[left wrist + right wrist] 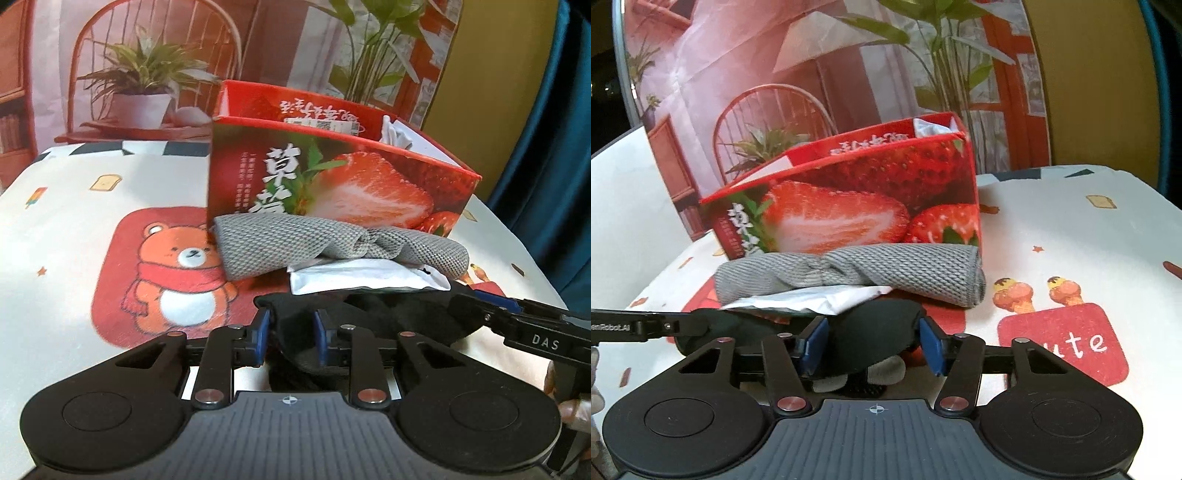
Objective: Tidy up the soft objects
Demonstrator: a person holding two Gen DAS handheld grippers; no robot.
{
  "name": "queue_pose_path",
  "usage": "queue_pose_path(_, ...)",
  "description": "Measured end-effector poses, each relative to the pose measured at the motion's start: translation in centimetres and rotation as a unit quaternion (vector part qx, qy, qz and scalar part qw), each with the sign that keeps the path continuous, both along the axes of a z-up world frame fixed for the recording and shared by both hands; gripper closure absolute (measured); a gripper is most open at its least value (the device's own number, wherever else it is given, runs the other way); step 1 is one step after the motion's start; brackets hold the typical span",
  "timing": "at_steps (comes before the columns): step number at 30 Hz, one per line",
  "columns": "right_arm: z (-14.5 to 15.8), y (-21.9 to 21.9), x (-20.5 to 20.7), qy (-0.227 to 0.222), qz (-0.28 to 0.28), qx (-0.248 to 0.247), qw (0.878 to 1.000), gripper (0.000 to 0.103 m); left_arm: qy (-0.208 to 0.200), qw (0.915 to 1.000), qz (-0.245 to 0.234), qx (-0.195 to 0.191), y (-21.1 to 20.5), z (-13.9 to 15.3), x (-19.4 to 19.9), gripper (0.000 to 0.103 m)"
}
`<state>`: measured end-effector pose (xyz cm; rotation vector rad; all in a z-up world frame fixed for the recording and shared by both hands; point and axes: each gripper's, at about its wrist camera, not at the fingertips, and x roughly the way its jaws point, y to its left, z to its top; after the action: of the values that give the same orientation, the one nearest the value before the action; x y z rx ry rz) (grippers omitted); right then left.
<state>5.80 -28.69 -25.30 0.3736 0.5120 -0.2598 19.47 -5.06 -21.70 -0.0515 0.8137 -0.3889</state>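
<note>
both tongs (291, 334) (873, 345) flank one black cloth (875, 336); one grey towel (905, 271) behind.

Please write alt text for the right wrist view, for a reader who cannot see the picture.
The right gripper has its blue pads on both sides of a black soft item lying on a cartoon-print tablecloth. Just behind it lie a white packet and a rolled grey cloth, in front of an open red strawberry box. The left gripper enters from the left.
</note>
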Motion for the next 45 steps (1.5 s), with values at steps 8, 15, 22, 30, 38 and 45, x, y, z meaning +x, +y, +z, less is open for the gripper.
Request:
queue_pose_path(8,-0.6,2.2,-0.2,0.028,0.019,0.008,0.999,0.055,0.037,0.9990,0.021,-0.012,2.2,-1.4,-1.0,0.072)
queue_pose_path(15,-0.6,3.3,-0.3,0.038,0.022,0.002,0.999,0.055,0.049,0.9983,0.023,-0.023,3.1,-2.1,-1.2,0.068)
queue_pose_path(22,-0.9,3.2,-0.2,0.040,0.016,0.005,0.999,0.053,0.041,0.9983,0.030,-0.029,3.6,-2.9,-1.3,0.052)
queue_pose_path(30,-1.5,2.2,0.2,0.035,0.012,0.042,0.998,0.045,0.041,0.9978,0.029,-0.044,4.1,-3.2,-1.2,0.051)
queue_pose_path(38,-1.8,1.7,0.9,0.040,0.007,0.058,0.998,0.043,0.050,0.9956,0.010,-0.079,4.4,-3.4,-1.3,0.052)
queue_pose_path(45,-1.9,0.8,1.8,0.044,0.012,0.072,0.996,0.037,0.060,0.9928,-0.003,-0.103,4.4,-3.7,-1.3,0.052)
